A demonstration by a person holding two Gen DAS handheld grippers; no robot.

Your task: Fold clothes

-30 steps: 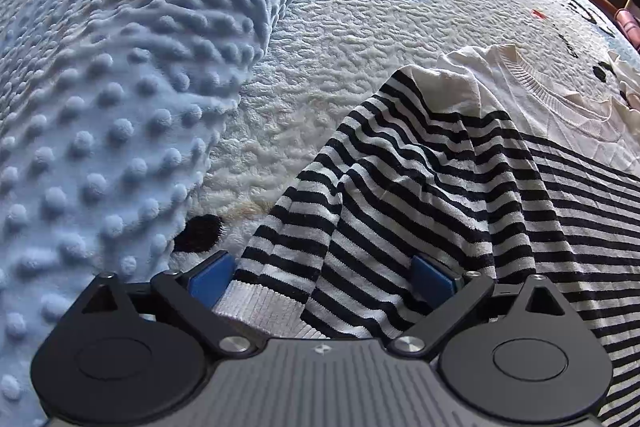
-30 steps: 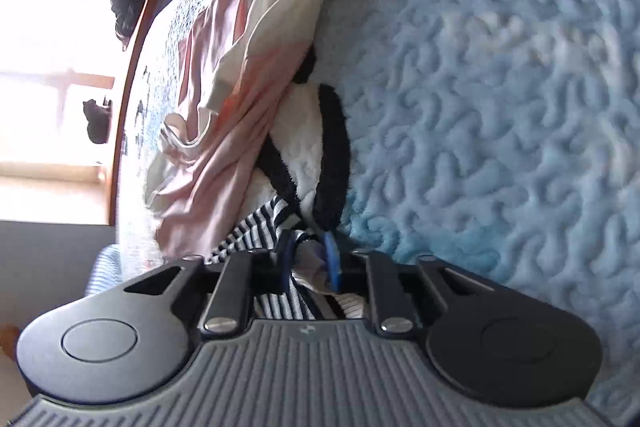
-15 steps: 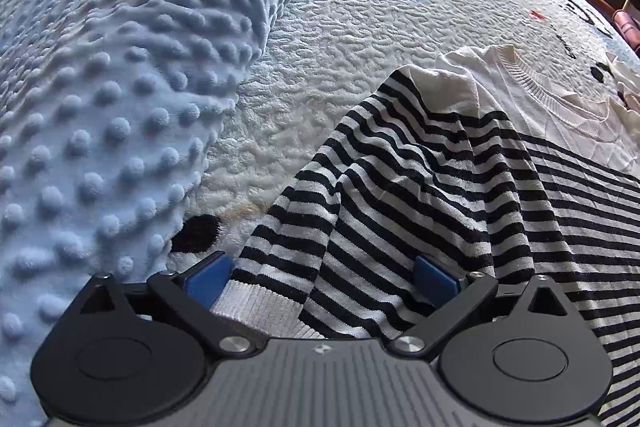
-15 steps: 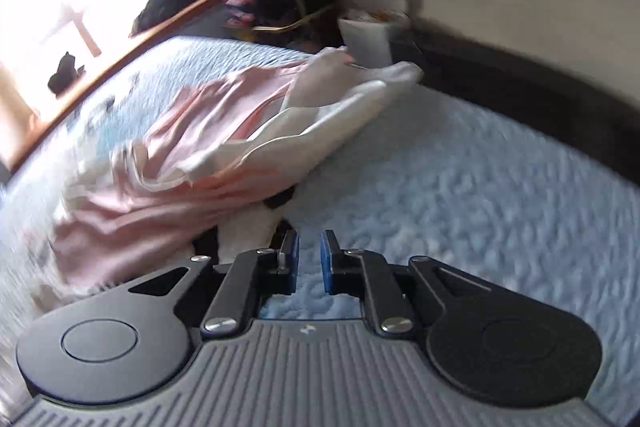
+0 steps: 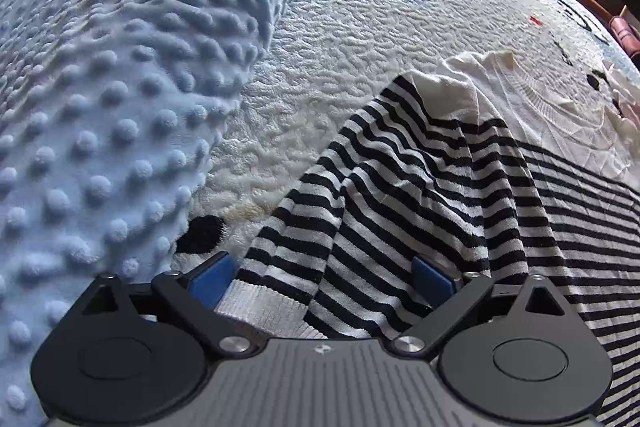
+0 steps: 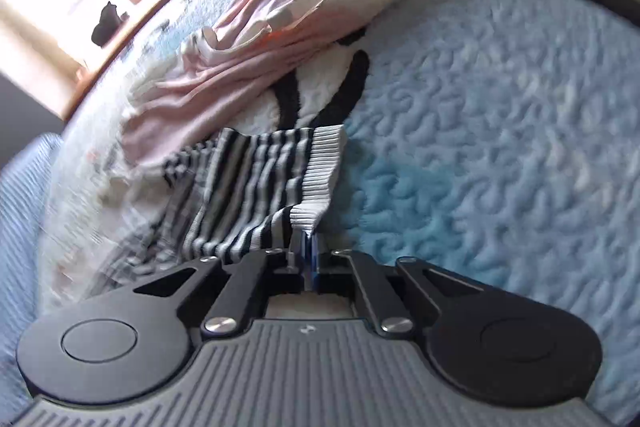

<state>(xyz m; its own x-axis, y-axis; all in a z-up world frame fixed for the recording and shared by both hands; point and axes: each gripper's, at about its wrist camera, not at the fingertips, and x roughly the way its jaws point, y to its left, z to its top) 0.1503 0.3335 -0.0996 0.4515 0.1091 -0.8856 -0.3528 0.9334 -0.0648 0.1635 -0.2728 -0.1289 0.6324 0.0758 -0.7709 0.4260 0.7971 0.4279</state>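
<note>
We work one black-and-white striped knit sweater [image 5: 420,195] spread on the pale textured bedspread [image 5: 340,39], beside one rolled blue dotted blanket [image 5: 120,67] along its edge, with one pink garment [image 6: 240,59] heaped behind. Our left gripper [image 5: 324,279] stands wide, its jaws just narrowing around a sleeve they do not yet press; our right gripper [image 6: 306,247] is clamped on the white ribbed cuff [image 6: 320,171]. We judge the thin pinch could slip, or the left could bunch extra layers.
</note>
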